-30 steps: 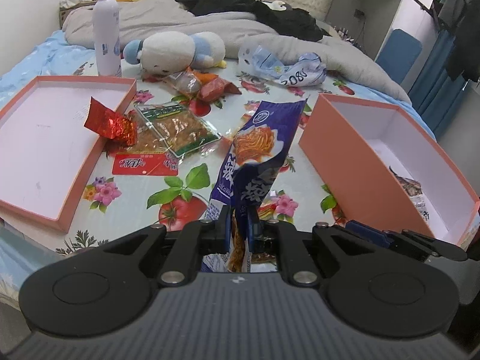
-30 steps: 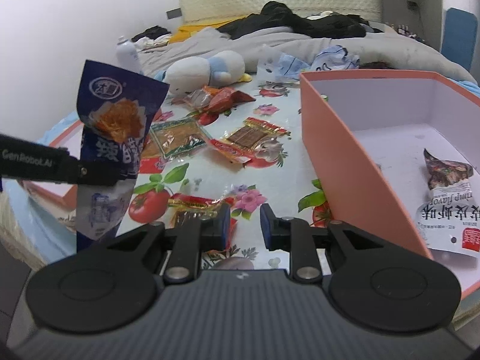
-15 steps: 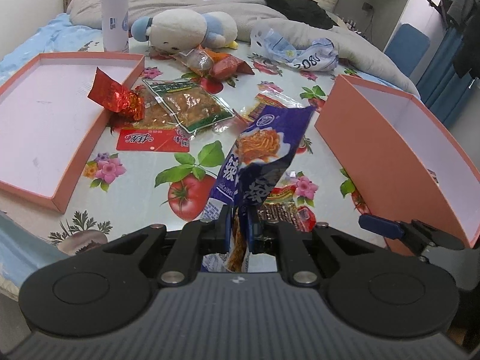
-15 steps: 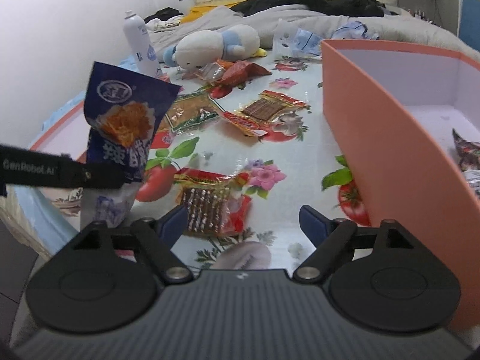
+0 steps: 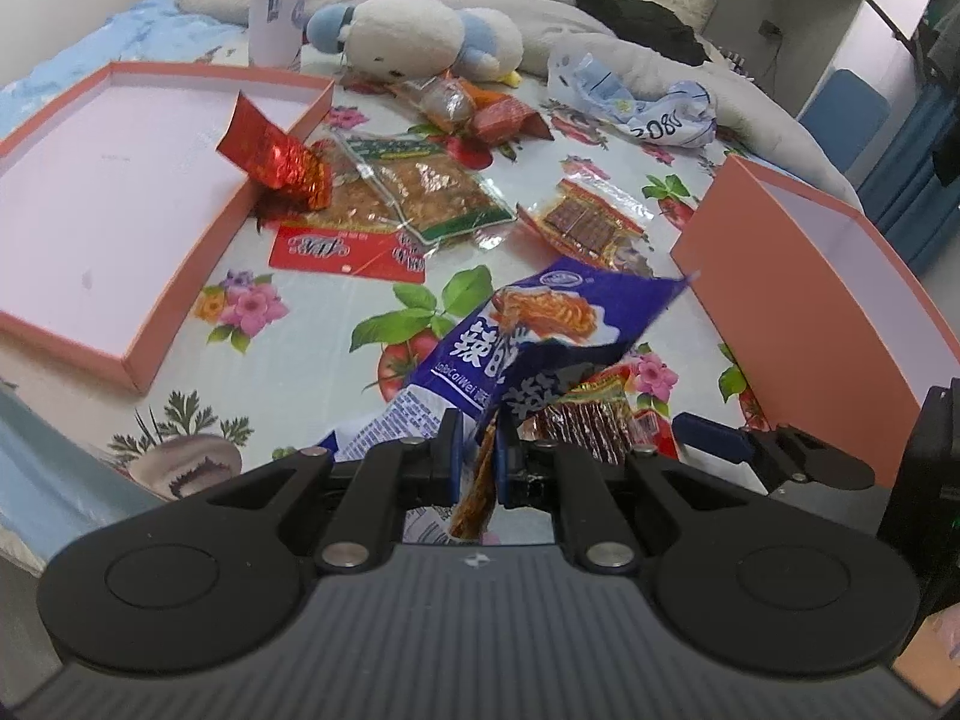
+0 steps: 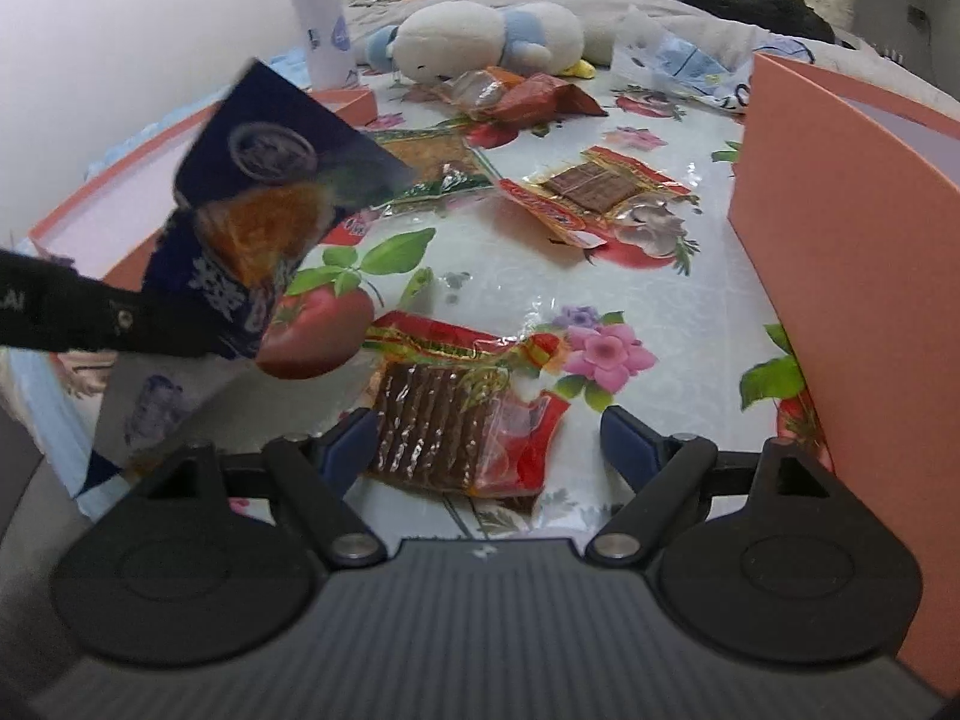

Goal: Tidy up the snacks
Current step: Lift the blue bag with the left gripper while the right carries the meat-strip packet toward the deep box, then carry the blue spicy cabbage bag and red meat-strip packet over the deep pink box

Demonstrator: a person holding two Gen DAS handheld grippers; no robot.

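Nearest us, our left gripper pinches the lower end of the blue snack bag, which is lifted above the flowered tablecloth. Our right gripper is spread wide with nothing between its fingers, which flank the near end of a red-edged packet of brown strips lying flat on the cloth. Just right stands the tall orange box. Further off lie a second red-edged packet and a green-trimmed packet; a red foil packet leans on the shallow orange tray. A plush toy and white bottle sit farthest back.
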